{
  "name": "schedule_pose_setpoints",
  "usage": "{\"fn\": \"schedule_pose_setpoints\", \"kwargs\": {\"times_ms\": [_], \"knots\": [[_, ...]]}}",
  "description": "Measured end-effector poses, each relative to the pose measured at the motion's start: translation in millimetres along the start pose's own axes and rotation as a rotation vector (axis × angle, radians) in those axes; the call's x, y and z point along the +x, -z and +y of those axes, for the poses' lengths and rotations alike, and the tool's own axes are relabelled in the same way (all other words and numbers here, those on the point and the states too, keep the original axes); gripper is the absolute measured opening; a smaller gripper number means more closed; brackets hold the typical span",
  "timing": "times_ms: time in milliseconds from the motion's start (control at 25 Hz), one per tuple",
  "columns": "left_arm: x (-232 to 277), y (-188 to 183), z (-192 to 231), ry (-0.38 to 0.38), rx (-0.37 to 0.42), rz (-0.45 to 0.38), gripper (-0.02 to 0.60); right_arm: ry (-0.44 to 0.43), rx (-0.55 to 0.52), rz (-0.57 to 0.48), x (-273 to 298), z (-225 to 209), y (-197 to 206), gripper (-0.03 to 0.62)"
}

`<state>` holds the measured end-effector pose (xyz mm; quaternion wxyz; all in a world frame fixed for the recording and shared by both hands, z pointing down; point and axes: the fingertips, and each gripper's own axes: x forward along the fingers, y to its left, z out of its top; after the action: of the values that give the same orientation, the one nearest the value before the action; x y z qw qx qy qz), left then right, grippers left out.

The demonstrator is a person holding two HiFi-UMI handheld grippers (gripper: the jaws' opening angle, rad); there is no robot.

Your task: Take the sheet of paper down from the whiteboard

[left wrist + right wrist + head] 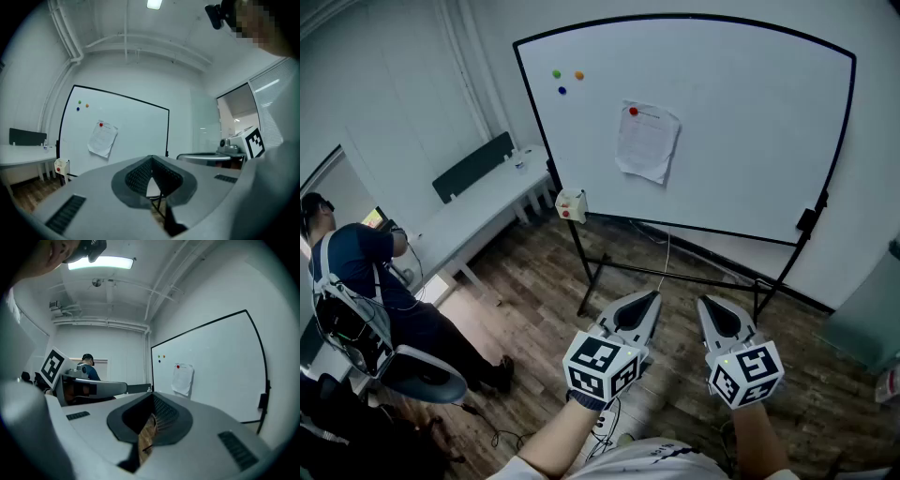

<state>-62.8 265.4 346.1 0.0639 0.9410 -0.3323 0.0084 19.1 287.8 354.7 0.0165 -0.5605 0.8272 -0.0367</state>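
A white sheet of paper (647, 142) hangs slightly askew on the whiteboard (741, 131), pinned at its top left by a red magnet (633, 111). It also shows in the left gripper view as the sheet (102, 139) and in the right gripper view as the sheet (183, 379). Both grippers are held low and well short of the board, pointing level toward it. My left gripper (652, 293) (151, 157) is shut with nothing in it. My right gripper (705, 300) (153, 394) is also shut and empty, its tips meeting.
The board stands on a black frame over a wooden floor. A small white box (571, 205) with red dots hangs at its lower left corner, and three coloured magnets (567, 77) sit top left. A person (356, 281) sits at the left by a long white desk (478, 206).
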Motion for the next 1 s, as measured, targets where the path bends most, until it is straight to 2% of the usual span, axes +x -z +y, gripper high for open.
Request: {"fn": "schedule_pose_setpoints", "kwargs": {"times_ms": [320,640,1000], "knots": [[14.1,-1.5,-12.2,-0.01,0.007,-0.013,0.012,-0.013,0.0,-0.013,-8.2,-21.2,-4.0,0.012],[28.0,2.3,-17.4,-0.064,0.001,-0.016,0.012,-0.028,0.01,-0.032,-21.8,-43.5,-4.1,0.012],[53.1,4.3,-13.5,-0.064,-0.002,-0.024,0.012,-0.021,0.025,-0.033,-14.7,-66.6,2.3,0.012]]}}
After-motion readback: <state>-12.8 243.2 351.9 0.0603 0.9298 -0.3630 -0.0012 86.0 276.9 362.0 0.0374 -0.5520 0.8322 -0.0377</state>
